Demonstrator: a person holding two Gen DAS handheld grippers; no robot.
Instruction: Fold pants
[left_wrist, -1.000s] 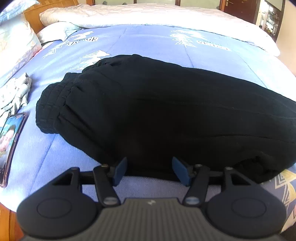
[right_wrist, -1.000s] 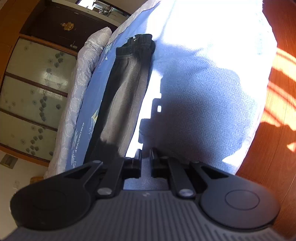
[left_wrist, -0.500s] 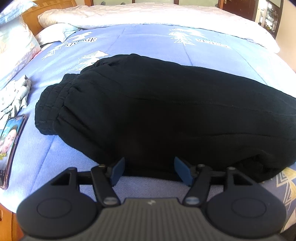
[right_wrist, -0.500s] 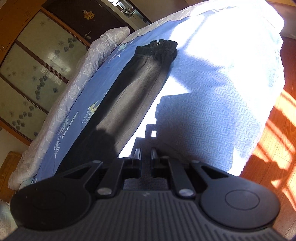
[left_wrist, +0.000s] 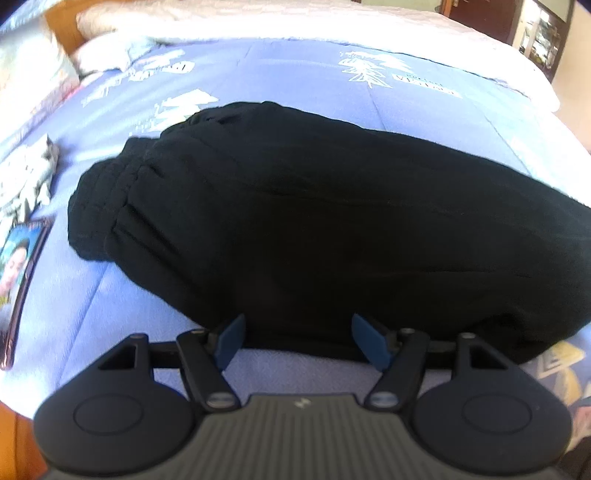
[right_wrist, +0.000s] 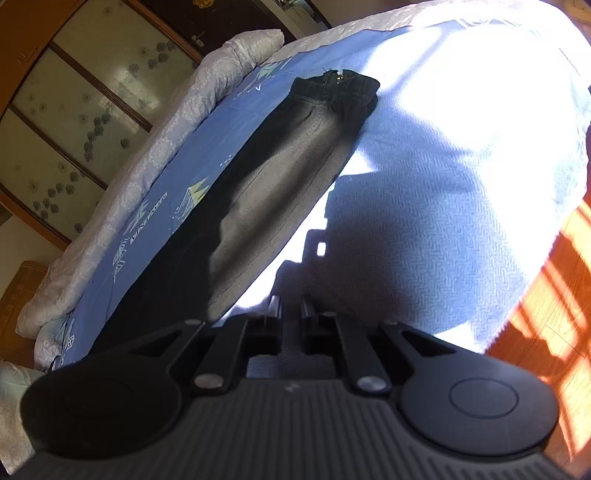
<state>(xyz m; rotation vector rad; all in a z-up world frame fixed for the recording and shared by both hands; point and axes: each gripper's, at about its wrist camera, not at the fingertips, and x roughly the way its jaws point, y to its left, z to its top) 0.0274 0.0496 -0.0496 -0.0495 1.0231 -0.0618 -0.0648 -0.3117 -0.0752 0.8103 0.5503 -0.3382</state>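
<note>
Black pants lie lengthwise on a blue bedspread, elastic waistband at the left. My left gripper is open, its blue pads at the near edge of the pants, holding nothing. In the right wrist view the pants stretch away toward their far end. My right gripper has its fingers close together with a narrow gap, over the bedspread just right of the pants' near edge, holding nothing.
A phone lies at the bed's left edge beside a crumpled light cloth. Pillows and a white quilt are at the far side. Wooden floor is beyond the bed's edge.
The left gripper has moved slightly along the pants' near edge and stays open. The right gripper has swung and tilted, so the pants sit more centrally in its view.
</note>
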